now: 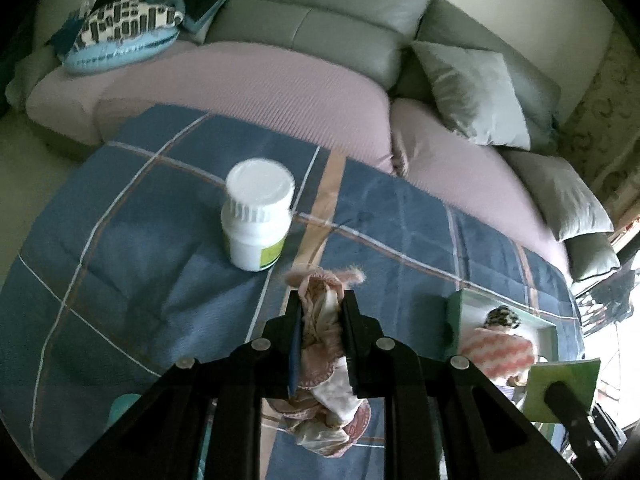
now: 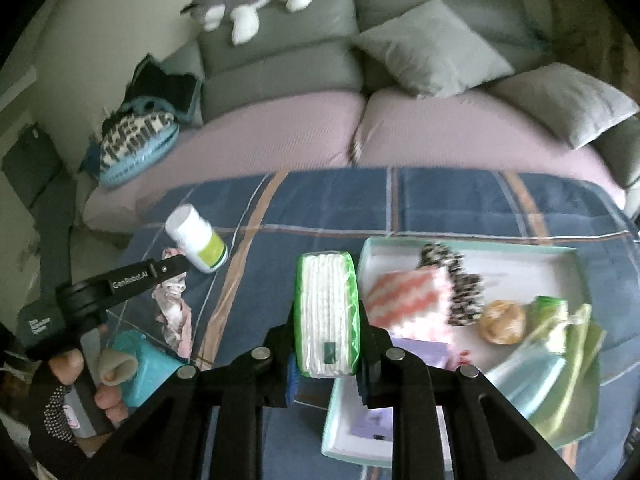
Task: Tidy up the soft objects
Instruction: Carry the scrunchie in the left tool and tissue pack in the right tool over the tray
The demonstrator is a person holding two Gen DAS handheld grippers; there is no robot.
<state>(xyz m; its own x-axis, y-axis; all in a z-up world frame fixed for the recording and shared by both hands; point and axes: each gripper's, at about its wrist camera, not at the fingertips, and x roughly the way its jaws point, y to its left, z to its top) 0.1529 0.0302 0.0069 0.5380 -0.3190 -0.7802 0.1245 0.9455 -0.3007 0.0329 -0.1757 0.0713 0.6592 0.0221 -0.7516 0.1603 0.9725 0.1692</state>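
**Pink frilled cloth and a green tissue pack, each clamped in a gripper**

Pink, frilly fabric fills the left gripper (image 1: 321, 312): its two black fingers are closed on the frilled cloth (image 1: 326, 360), which bunches between them and hangs below over the blue plaid blanket (image 1: 120, 240). Just beyond the fingertips, a white bottle (image 1: 257, 216) with a ribbed cap and a green label stands upright on the blanket. To the right of the bottle, at the blanket's edge, lies the mint-green tray (image 1: 454, 312), with a pink-and-white zigzag knit piece (image 1: 498, 350) inside it.

In the right wrist view, the right gripper (image 2: 326, 312) clamps a green-wrapped tissue pack (image 2: 326, 312) held on end, its white folded layers facing the camera. The pack sits just left of the tray's (image 2: 472, 245) near-left wall, above the blanket (image 2: 440, 200). Inside the tray lie the zigzag knit piece (image 2: 408, 300), a black-and-white patterned soft item (image 2: 456, 284) touching it, a tan round thing (image 2: 503, 322) and pale green and blue pouches (image 2: 560, 344). Well left of the tray, the bottle (image 2: 196, 238) appears tilted by the lens, with the left gripper (image 2: 170, 266) and the hanging cloth (image 2: 174, 308) just beside it. The gloved left hand (image 2: 60, 396) grips the handle.

Behind the blanket stretches a grey sofa (image 2: 280, 64) with pink seat covers, grey cushions (image 2: 432, 48), and a grey-and-white plush toy (image 2: 248, 0) on its backrest.
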